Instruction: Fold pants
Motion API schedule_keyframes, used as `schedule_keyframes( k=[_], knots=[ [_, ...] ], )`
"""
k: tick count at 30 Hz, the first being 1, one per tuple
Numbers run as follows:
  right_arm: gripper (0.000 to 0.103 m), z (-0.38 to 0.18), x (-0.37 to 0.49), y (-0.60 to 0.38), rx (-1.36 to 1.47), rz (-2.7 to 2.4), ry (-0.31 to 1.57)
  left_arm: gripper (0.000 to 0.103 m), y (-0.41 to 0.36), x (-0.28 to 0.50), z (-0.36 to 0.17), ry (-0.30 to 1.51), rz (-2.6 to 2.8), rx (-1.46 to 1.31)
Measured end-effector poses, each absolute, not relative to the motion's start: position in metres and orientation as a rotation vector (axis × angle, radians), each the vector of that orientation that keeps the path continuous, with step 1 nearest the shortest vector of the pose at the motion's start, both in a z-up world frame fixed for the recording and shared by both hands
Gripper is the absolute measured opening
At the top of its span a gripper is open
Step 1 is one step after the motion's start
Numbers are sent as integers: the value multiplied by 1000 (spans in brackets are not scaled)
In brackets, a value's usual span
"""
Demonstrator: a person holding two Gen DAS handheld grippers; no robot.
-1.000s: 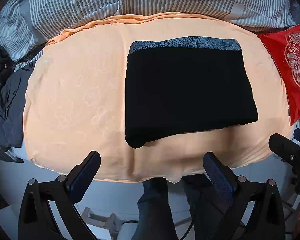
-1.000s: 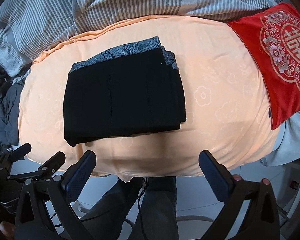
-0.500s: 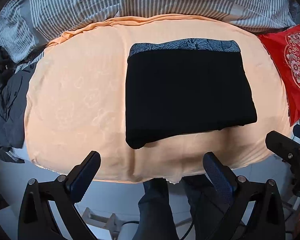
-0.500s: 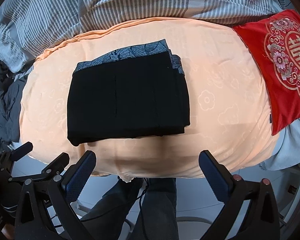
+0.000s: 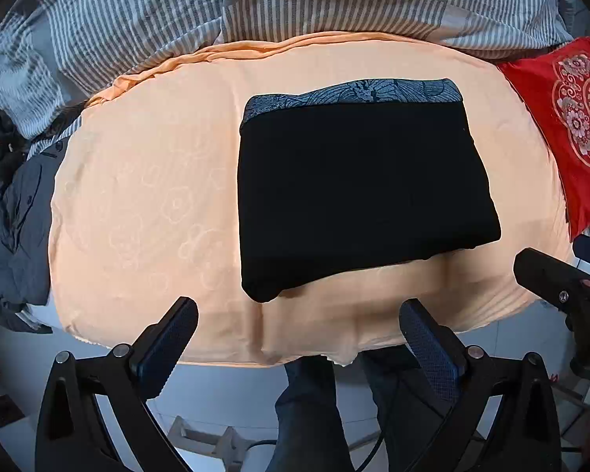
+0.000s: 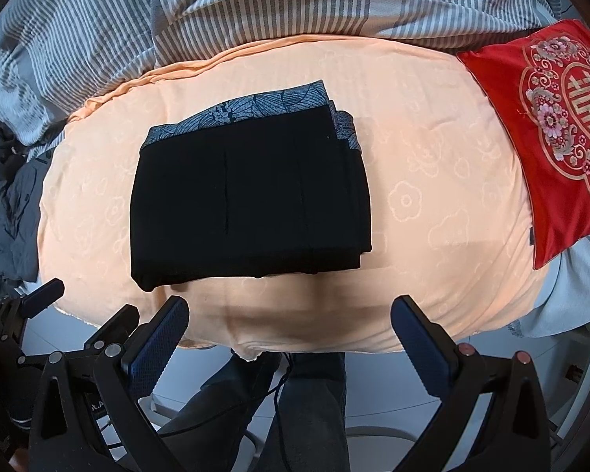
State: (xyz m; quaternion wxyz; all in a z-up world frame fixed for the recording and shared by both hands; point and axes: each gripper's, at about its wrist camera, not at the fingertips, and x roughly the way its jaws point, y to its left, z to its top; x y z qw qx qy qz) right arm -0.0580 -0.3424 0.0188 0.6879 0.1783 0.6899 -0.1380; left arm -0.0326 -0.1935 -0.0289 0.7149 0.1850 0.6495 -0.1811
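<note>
Pants (image 6: pixel 247 200) slightly nearer right gripper (image 6: pixel 289 338)

Pants (image 5: pixel 358 192) on sheet (image 5: pixel 145 196), cushion (image 5: pixel 570 126) right, duvet (image 5: pixel 334 0) behind.

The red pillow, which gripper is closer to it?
Right. The right gripper sits toward the red pillow side of the pants; the left gripper is farther over, at the right one's other side.

The pants (image 5: pixel 358 192) are noted as black, with a grey-blue leaf-patterned band along the far edge. The sheet (image 5: pixel 145 204) is recorded as peach, faintly embossed with flowers. The duvet (image 6: pixel 224 4) is striped grey and white. The cushion (image 6: pixel 546 126) is red, ornamented in gold and pink florals. The finger pads (image 6: pixel 153 350) are seen as dark blue.
</note>
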Motion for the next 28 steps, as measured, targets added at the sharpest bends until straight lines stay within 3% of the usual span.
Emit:
schedule_keyframes(
  k=[28],
  knots=[
    [103, 14, -54, -341, 392, -307, 1550, 103, -201, -31, -33, 1433, -392, 427]
  ],
)
